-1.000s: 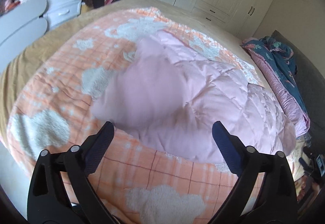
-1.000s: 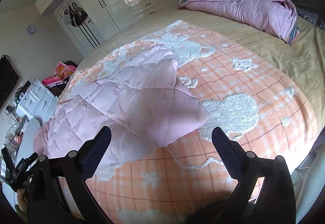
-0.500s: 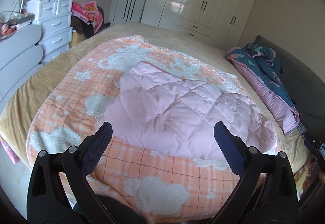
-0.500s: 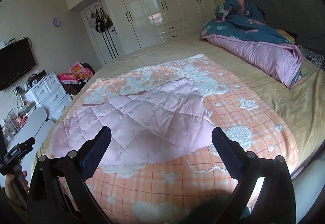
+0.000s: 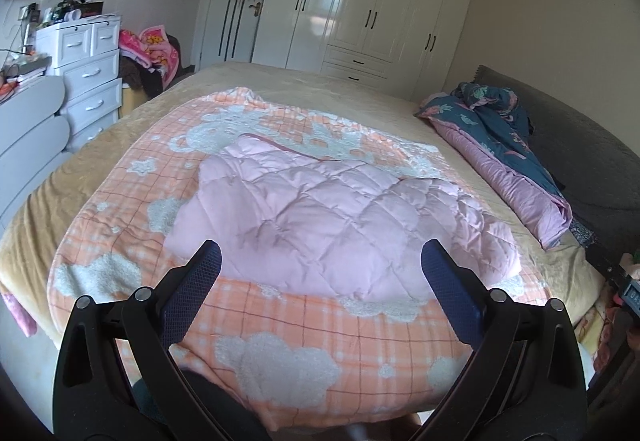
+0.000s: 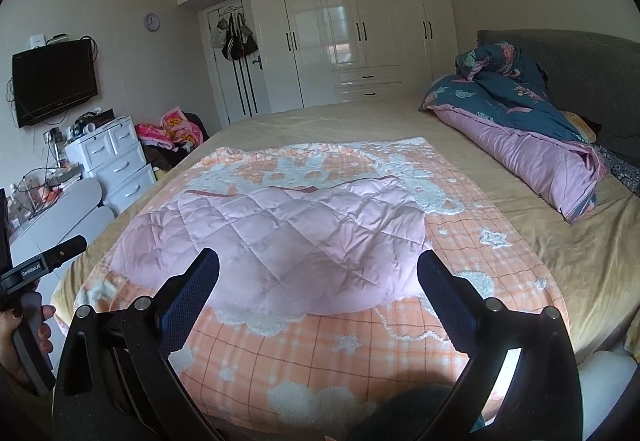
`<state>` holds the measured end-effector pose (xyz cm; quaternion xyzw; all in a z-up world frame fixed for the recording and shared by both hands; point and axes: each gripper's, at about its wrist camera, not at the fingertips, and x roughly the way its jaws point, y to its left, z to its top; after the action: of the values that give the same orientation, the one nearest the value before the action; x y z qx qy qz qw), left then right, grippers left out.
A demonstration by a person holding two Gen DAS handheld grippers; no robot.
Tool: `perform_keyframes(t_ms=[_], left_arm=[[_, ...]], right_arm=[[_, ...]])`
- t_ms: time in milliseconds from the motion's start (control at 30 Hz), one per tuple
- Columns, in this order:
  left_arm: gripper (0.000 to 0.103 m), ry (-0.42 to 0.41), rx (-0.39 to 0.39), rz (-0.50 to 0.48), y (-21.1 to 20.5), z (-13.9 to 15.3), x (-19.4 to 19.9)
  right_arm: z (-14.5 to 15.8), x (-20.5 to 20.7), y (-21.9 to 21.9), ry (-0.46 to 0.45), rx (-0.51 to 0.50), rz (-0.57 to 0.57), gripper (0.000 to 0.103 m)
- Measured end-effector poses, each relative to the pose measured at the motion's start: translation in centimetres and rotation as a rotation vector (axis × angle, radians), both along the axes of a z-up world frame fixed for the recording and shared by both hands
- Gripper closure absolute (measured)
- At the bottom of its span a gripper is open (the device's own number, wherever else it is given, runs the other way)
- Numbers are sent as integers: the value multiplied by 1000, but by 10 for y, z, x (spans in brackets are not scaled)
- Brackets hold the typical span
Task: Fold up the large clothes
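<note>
A pink quilted garment [image 5: 328, 217] [image 6: 280, 237] lies folded flat on an orange checked blanket [image 5: 280, 329] [image 6: 304, 353] spread over the bed. My left gripper [image 5: 320, 265] is open and held back from the bed's near edge, above the blanket, with nothing between its fingers. My right gripper [image 6: 318, 265] is also open and empty, raised off the bed in the same way. The garment's near hem lies beyond both sets of fingertips. In the right wrist view a hand holds the left gripper's handle [image 6: 28, 281] at the far left.
A rolled blue and pink duvet [image 6: 532, 129] lies along the grey headboard [image 6: 580, 81] on the right. White drawers [image 5: 88, 77] and a pile of clothes [image 5: 152, 53] stand left of the bed. White wardrobes [image 6: 360, 37] fill the far wall. Tan sheet [image 6: 580, 249] surrounds the blanket.
Both grippers have drawn back and risen from the bed, so the whole room now shows. The pink garment's flap, lifted and blurred a second ago, now lies flat.
</note>
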<state>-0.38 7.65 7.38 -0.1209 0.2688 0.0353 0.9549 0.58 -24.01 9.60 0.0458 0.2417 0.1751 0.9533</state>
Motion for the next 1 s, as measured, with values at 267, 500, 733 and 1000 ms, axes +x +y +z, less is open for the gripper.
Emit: perform_keyframes(t_ms=[267,500,733,1000], left_arm=[[9,2,4,-41,-19,-13,-5],[9,59,-3,-46,-30,-35,1],[9,91,-4,-59,-36,-47,5],[9,94,5,-56,-39,-50,6]], right_arm=[[-7,-20,13,-54,-45,33,4],[-47,-12,28,44,-76,43,4],[-71,-3,40,126,-90,46,4],[-69,-5,42,120,-92,64,4]])
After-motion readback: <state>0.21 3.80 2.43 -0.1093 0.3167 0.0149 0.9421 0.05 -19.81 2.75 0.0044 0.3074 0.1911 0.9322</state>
